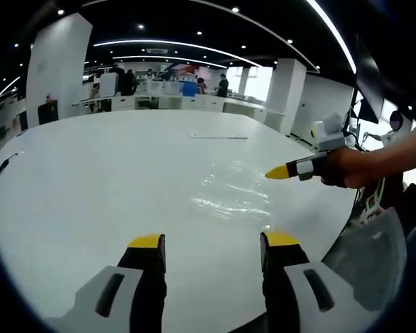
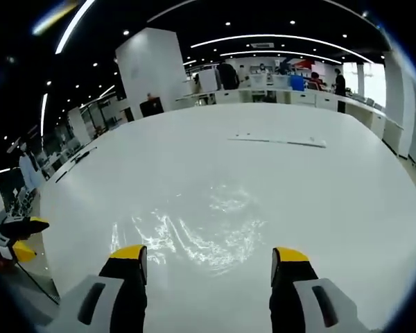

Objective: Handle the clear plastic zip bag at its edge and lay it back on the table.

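The clear plastic zip bag (image 1: 229, 198) lies flat and crinkled on the white table (image 1: 90, 180), showing mostly as glints. My left gripper (image 1: 213, 243) hovers open just short of the bag's near edge, nothing between its jaws. A hand holds my right gripper (image 1: 277, 172) at the bag's right side, its yellow tip low over the table. In the right gripper view the bag (image 2: 194, 232) spreads in front of my right gripper (image 2: 209, 255), which is open and empty. There my left gripper (image 2: 29, 237) stands at the far left, jaws apart.
A thin pale strip (image 1: 218, 137) lies further across the table, also seen as the strip (image 2: 277, 141). A dark cable (image 1: 3, 165) rests at the table's left edge. A mesh chair (image 1: 374, 250) stands at the right. Desks and people fill the background.
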A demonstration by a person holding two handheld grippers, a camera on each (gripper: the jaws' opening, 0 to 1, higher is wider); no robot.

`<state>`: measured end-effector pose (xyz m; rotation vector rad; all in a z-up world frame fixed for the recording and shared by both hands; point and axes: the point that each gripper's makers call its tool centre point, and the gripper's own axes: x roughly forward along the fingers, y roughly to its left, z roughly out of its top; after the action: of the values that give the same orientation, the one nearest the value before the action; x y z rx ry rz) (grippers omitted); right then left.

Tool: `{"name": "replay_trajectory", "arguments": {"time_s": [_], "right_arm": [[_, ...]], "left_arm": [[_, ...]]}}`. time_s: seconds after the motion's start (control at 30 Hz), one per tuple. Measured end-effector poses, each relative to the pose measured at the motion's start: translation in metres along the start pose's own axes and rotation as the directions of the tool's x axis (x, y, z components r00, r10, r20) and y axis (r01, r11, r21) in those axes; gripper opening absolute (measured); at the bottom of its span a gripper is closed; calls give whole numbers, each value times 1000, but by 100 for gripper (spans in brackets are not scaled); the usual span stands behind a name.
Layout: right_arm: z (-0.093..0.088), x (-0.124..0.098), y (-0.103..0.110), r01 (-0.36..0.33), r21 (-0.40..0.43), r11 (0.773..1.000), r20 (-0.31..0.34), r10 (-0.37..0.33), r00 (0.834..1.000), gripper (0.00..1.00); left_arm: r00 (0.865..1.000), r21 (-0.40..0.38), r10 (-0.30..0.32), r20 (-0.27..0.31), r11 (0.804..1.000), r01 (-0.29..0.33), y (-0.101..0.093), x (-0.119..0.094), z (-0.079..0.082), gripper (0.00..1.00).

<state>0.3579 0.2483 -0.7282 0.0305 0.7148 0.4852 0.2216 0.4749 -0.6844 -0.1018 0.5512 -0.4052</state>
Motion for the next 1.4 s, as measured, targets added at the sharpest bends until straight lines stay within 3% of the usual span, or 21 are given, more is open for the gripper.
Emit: {"name": "replay_trajectory", "arguments": {"time_s": [0.4, 0.8, 1.13, 1.23, 1.4], "right_arm": [[11, 27, -18, 16, 3, 1000, -27, -16, 1000, 70], [16, 46, -34, 23, -35, 999, -58, -25, 998, 69], [18, 55, -49, 45, -18, 999, -54, -46, 997, 66], [11, 58, -52, 51, -115, 992, -104, -63, 993, 64], [12, 61, -55, 62, -116, 991, -97, -73, 993, 63]], "left_arm": [[1000, -6, 9, -1, 1000, -9, 1, -1, 0, 51], [1000, -4, 7, -15, 1000, -7, 0, 0, -2, 51], [1000, -5, 12, -21, 1000, -12, 2, 0, -3, 50], [1000, -5, 13, -25, 1000, -13, 3, 0, -5, 49], [999, -8, 13, -30, 1000, -13, 2, 0, -5, 49]]}}
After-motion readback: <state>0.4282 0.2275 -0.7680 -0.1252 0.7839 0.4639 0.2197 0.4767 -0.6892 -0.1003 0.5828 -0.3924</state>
